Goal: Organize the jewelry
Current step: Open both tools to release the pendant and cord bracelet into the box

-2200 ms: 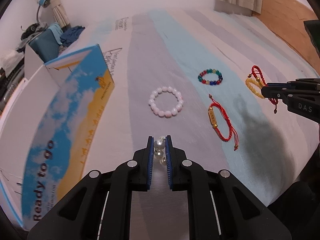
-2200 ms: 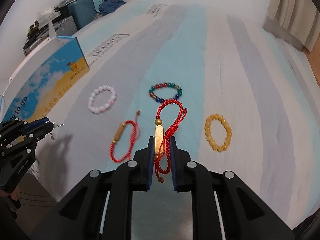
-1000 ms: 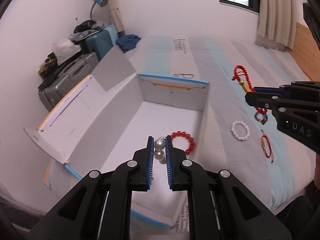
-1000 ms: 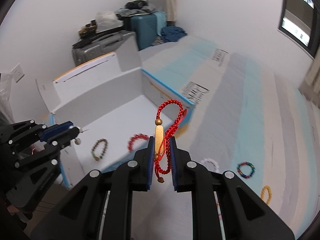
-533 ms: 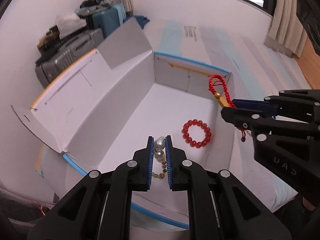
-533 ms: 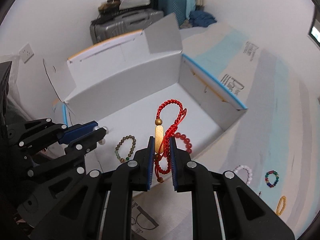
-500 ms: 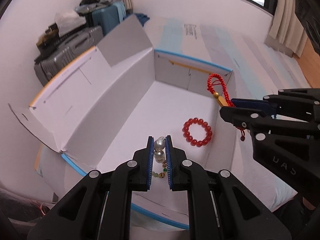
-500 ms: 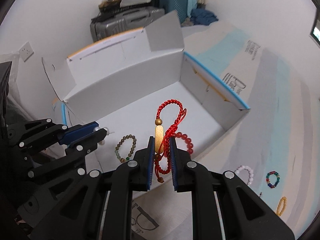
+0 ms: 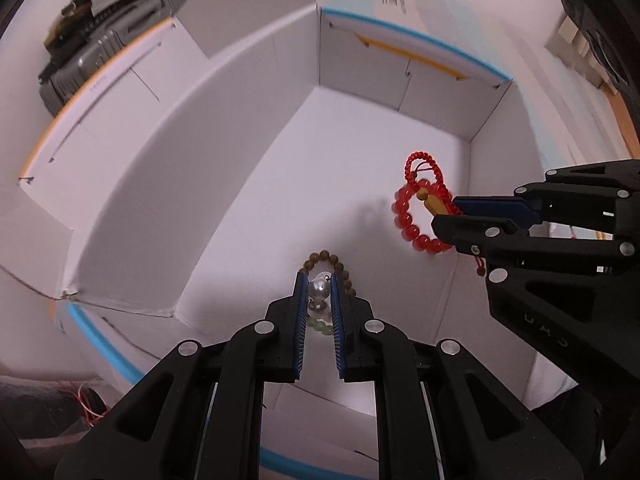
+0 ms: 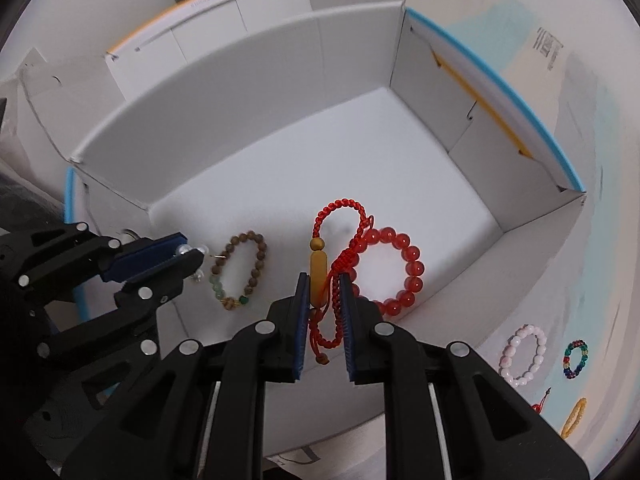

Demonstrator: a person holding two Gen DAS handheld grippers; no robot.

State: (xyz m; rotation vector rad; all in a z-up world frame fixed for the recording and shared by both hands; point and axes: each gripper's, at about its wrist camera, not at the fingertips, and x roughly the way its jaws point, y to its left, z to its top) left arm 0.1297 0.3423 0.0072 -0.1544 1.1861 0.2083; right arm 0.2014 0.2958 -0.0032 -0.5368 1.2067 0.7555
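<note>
Both grippers hang over an open white cardboard box [image 9: 256, 152] [image 10: 280, 64]. My left gripper [image 9: 319, 284] [image 10: 191, 256] is shut on a pearl earring [image 9: 319, 289], held above a brown bead bracelet [image 9: 326, 260] [image 10: 240, 270] that lies on the box floor. My right gripper [image 10: 325, 280] [image 9: 446, 216] is shut on a red cord bracelet with a gold bar [image 10: 340, 232] [image 9: 424, 172]. Under it a red bead bracelet [image 10: 396, 268] [image 9: 412, 224] rests on the box floor near the right wall.
On the striped bed cover to the right of the box lie a pink bead bracelet [image 10: 524, 356], a multicoloured bead bracelet [image 10: 575, 360], a yellow bracelet [image 10: 574, 418] and part of another red cord piece [image 10: 540, 404]. Grey suitcases [image 9: 100, 40] stand behind the box flaps.
Both grippers have sunk and tilted downward toward the box, which now fills both views. The brown bead bracelet has come into sight under the left gripper. Both holds are unchanged.
</note>
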